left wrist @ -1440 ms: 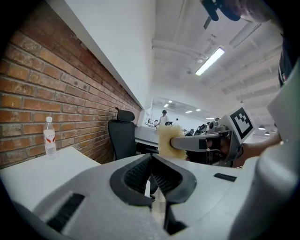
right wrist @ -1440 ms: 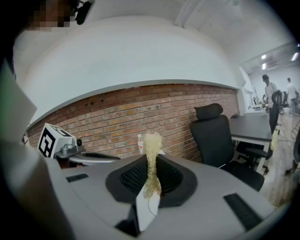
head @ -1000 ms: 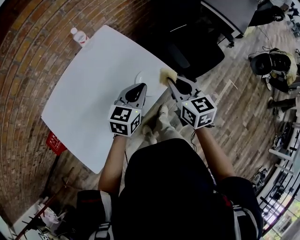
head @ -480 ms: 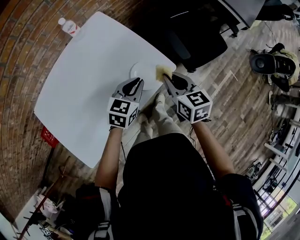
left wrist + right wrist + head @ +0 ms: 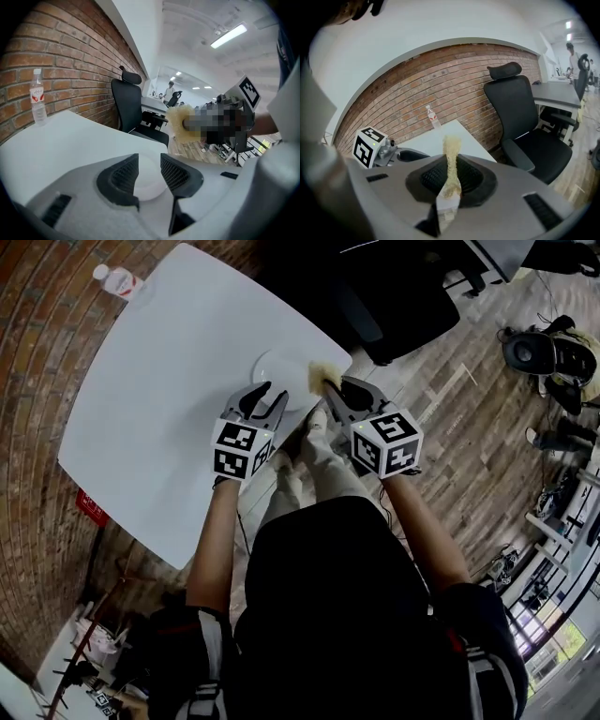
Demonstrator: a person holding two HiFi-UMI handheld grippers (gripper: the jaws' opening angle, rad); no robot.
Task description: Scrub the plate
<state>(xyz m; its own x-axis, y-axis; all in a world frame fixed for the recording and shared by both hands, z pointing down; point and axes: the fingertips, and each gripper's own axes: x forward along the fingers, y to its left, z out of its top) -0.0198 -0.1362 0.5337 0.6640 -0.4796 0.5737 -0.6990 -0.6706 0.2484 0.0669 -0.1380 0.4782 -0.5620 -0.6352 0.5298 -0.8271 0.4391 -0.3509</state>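
Note:
A white plate (image 5: 277,367) lies near the table's right corner; in the left gripper view the same plate (image 5: 149,183) shows through the gap between the jaws. My left gripper (image 5: 263,396) (image 5: 149,161) hovers at the plate's near rim. Its jaws are opening, and no pad presses on anything. A yellow sponge (image 5: 322,374) is pinched in my right gripper (image 5: 335,390) at the plate's right edge. The right gripper view shows the sponge (image 5: 451,154) standing upright between the shut jaws of that gripper (image 5: 451,164). The sponge (image 5: 180,123) also hangs at mid-right in the left gripper view.
The white table (image 5: 159,399) stands against a brick wall (image 5: 454,79). A clear water bottle (image 5: 116,279) (image 5: 37,96) (image 5: 433,116) stands at its far corner. A black office chair (image 5: 520,122) (image 5: 129,101) sits just past the table's right corner. Wooden floor lies to the right.
The left gripper's jaws have parted from shut. Both grippers have moved forward to the plate, and the sponge now sits at the plate's right edge.

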